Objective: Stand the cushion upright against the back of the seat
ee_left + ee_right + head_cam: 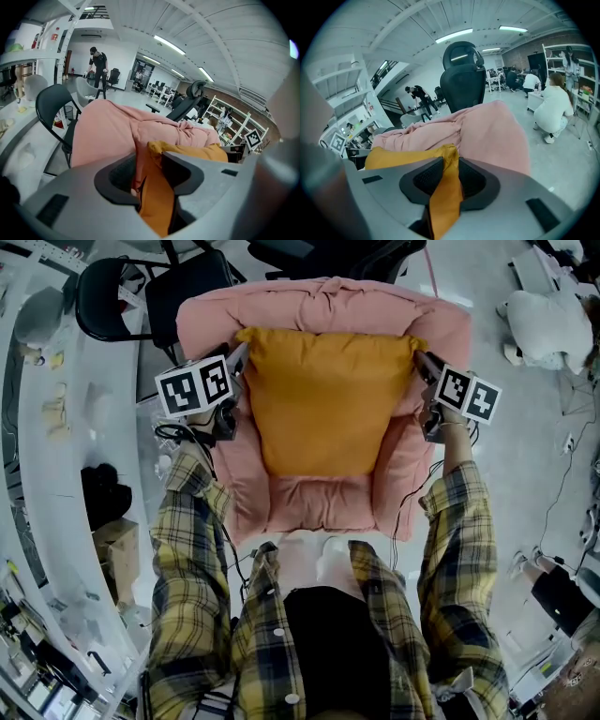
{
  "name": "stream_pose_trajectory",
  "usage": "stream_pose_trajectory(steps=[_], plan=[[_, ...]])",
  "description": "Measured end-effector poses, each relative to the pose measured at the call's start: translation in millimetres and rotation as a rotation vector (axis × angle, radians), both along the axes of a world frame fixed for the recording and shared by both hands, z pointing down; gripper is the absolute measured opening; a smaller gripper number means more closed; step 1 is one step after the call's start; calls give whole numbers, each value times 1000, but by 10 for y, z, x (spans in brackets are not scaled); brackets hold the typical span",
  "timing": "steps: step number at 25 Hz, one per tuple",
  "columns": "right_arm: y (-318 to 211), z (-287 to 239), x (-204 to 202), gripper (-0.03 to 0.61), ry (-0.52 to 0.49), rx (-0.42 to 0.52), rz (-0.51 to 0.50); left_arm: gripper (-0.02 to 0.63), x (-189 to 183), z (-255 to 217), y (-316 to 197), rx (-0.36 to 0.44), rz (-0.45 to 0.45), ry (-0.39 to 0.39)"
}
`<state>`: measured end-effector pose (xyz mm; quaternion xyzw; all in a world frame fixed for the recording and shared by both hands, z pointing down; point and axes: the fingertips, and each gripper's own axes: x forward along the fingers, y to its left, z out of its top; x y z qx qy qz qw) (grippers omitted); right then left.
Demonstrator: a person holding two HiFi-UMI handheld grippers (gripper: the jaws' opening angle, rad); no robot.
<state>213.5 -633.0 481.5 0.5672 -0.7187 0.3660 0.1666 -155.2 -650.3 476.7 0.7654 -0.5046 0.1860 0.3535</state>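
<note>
An orange cushion (323,399) stands upright against the back (319,301) of a pink padded armchair (319,502). My left gripper (239,357) is at the cushion's top left corner and my right gripper (422,362) at its top right corner. In the left gripper view the jaws of the left gripper (150,164) stand apart, with the orange corner (157,192) loose between them and pink fabric showing beside it. In the right gripper view the right gripper (449,176) has a fold of the cushion (445,197) lying between its parted pads.
A black chair (122,296) stands behind the armchair at the left, and a black office chair (461,75) behind it at the right. A white curved table (56,427) runs along the left. A white soft object (553,324) lies on the floor right. A person crouches (553,108) nearby.
</note>
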Motion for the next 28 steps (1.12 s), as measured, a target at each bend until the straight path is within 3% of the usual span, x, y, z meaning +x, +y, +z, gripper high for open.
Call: stream_pose_trajectory(steps=[8,14,17,20,28], plan=[[205,-137,24,95,2,25,-2,167,-18,-167,192,18,-10,-12],[426,-475,-58,95,-4,94,-23,167,129,-515,417,81,-5,-10],[627,-709,-122,95,14,145,-38,152,258,-737,614,134,10,13],[823,-966,-214,92,24,207,-54,95,375,-990,828,181,-1,12],[1562,-1939,-389,30,60,450,-95,5,868,-1723,1619,327,2,33]])
